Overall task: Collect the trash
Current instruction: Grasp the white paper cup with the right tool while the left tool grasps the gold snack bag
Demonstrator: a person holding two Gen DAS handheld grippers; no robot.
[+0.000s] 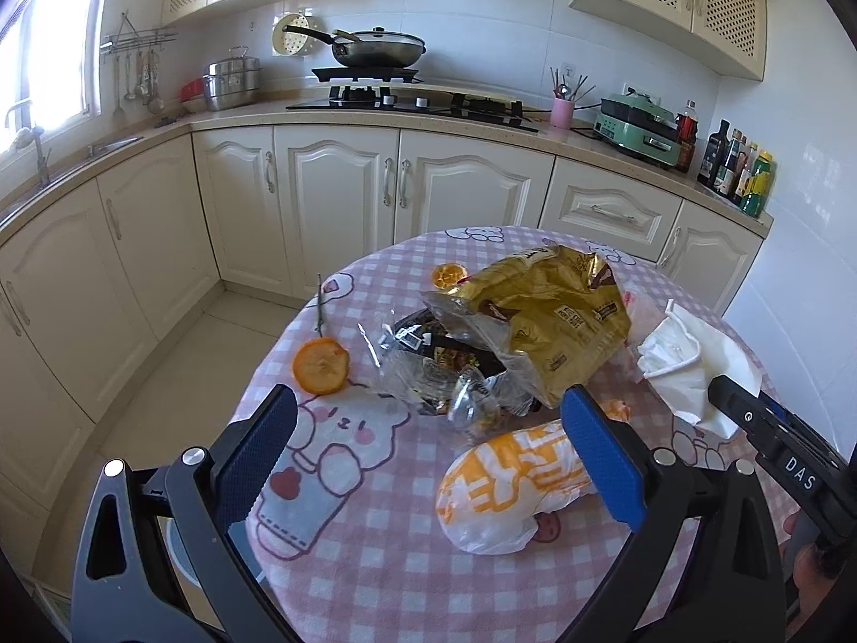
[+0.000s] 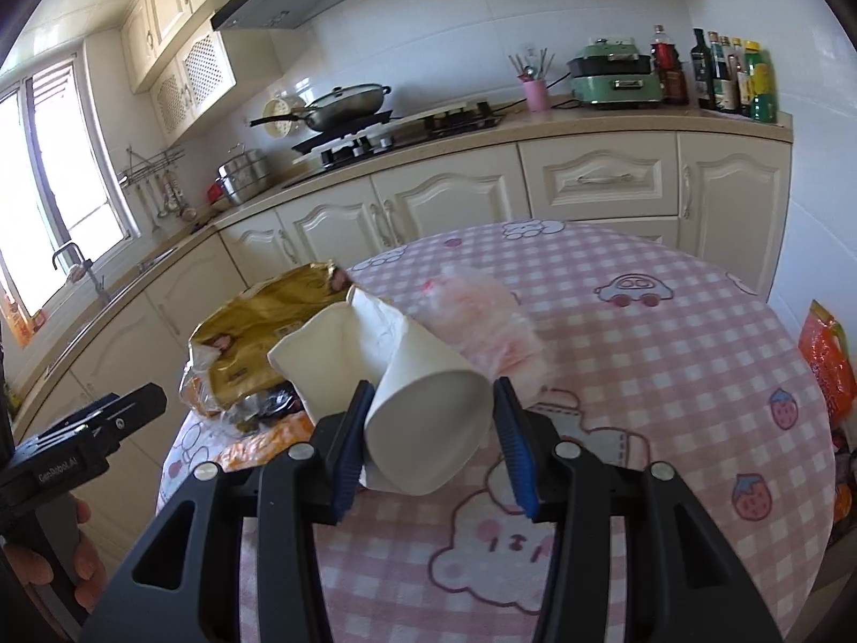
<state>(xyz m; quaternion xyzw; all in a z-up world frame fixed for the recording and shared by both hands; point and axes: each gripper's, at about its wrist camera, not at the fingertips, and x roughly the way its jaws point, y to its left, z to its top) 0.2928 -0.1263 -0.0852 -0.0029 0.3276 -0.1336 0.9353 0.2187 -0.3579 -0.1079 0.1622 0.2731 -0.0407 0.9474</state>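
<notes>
Right wrist: fingers [image 2: 428, 434] pinch paper cup [image 2: 423, 423]; tablecloth [image 2: 669, 332] beyond seemingly bare.

**Trash on the checked worktop**

A crushed white paper cup [image 2: 407, 391] lay on its side, lifted. A crumpled gold bag [image 1: 541, 316] rested over dark foil wrappers [image 1: 428, 359]. An orange-and-white bag [image 1: 514, 487] lay nearest; two orange slices [image 1: 320, 366] lay flat, well apart.

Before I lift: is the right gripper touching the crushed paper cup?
Touching. The right wrist view shows the right gripper with both pads against the crushed paper cup.
</notes>
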